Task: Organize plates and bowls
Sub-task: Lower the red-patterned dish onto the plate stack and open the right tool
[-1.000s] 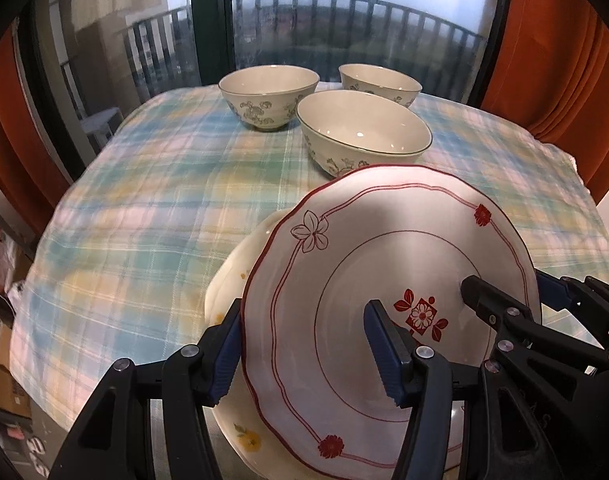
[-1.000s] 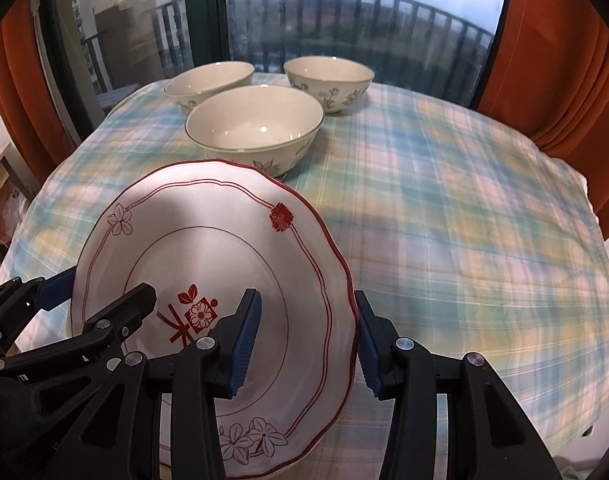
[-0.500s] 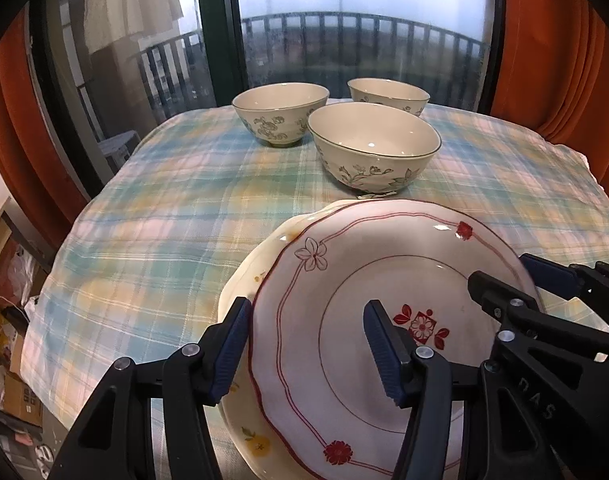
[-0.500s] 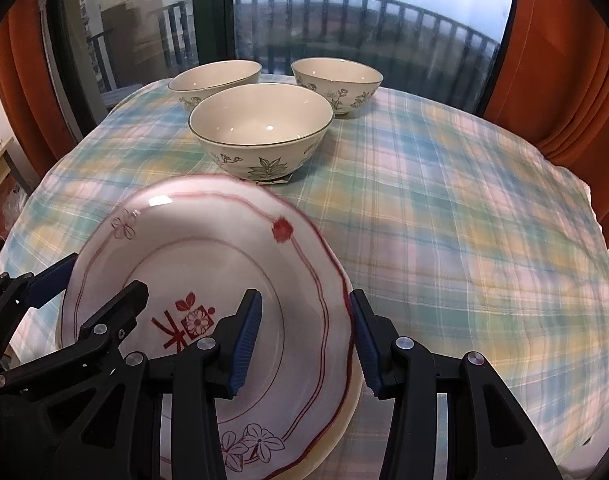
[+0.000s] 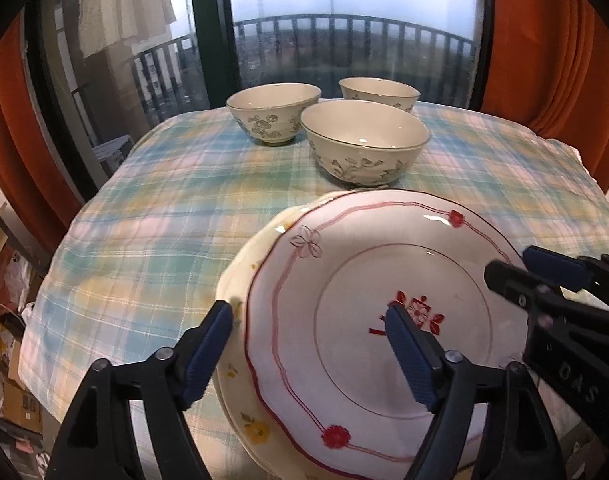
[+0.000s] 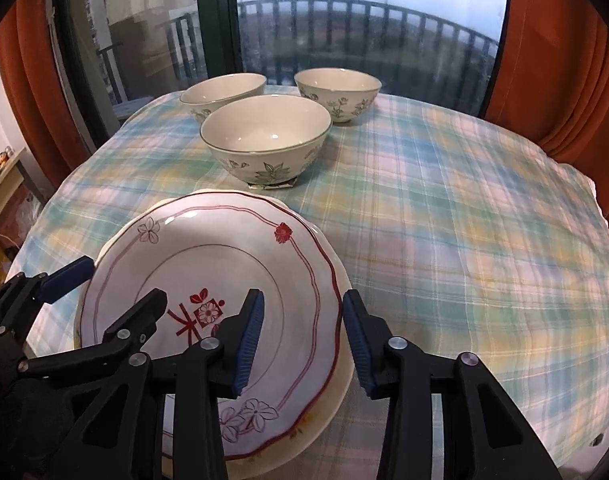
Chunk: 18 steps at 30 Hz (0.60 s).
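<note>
A white plate with red trim point(image 5: 364, 240) point(image 6: 208, 268) lies flat on a cream plate with yellow flowers point(image 5: 240, 412) point(image 6: 328, 404) at the near table edge. My left gripper point(image 5: 308, 356) straddles the left rims of both plates. Its jaws are opening, and its pads stand clear of the rims. My right gripper point(image 6: 302, 340) is on the red-trimmed plate's right rim. Its jaws are closing, one pad on the plate's face and one outside the rim. Three cream floral bowls point(image 5: 364, 140) point(image 5: 274, 114) point(image 5: 378, 92) stand beyond.
A plaid cloth point(image 6: 444, 220) covers the round table, which drops off near both plates. Orange curtains point(image 5: 544, 60) and a balcony window stand behind the bowls. Boxes and bags point(image 5: 8, 380) lie on the floor at the left.
The red-trimmed plate, held tilted up by both grippers, has come down flat onto the cream plate. The left jaws have spread wider; the right jaws have narrowed.
</note>
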Each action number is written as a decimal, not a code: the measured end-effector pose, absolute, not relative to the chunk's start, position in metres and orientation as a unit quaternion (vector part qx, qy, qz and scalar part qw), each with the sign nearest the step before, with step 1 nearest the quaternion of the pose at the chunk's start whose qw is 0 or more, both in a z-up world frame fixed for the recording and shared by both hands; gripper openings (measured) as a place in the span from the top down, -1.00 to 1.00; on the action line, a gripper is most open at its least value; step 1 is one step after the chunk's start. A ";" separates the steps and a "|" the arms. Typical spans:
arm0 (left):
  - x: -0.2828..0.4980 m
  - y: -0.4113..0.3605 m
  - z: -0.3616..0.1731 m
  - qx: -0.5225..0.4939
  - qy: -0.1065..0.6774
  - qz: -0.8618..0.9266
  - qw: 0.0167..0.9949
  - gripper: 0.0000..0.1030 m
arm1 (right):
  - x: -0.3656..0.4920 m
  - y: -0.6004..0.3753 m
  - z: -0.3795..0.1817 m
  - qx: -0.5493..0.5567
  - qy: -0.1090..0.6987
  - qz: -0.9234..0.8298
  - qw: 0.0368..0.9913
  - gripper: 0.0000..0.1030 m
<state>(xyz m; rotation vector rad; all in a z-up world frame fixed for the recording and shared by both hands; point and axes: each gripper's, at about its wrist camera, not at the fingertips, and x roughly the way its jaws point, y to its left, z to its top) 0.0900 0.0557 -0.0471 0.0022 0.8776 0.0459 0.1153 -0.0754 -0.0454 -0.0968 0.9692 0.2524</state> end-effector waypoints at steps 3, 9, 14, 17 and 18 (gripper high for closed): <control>0.086 0.054 -0.047 0.003 0.427 0.008 0.904 -0.64 | 0.115 -0.075 -0.045 -0.045 0.466 0.115 0.876 0.26; 0.082 0.057 -0.047 0.000 0.426 0.009 0.905 -0.68 | 0.112 -0.065 -0.049 -0.057 0.467 0.108 0.876 0.26; 0.080 0.059 -0.044 -0.002 0.427 0.004 0.904 -0.69 | 0.112 -0.066 -0.048 -0.045 0.471 0.112 0.874 0.03; 0.080 0.060 -0.040 0.000 0.421 0.008 0.907 -0.72 | 0.109 -0.066 -0.042 -0.033 0.463 0.129 0.877 -0.30; 0.080 0.061 -0.036 -0.002 0.419 0.009 0.908 -0.72 | 0.108 -0.066 -0.039 -0.031 0.455 0.132 0.880 -0.37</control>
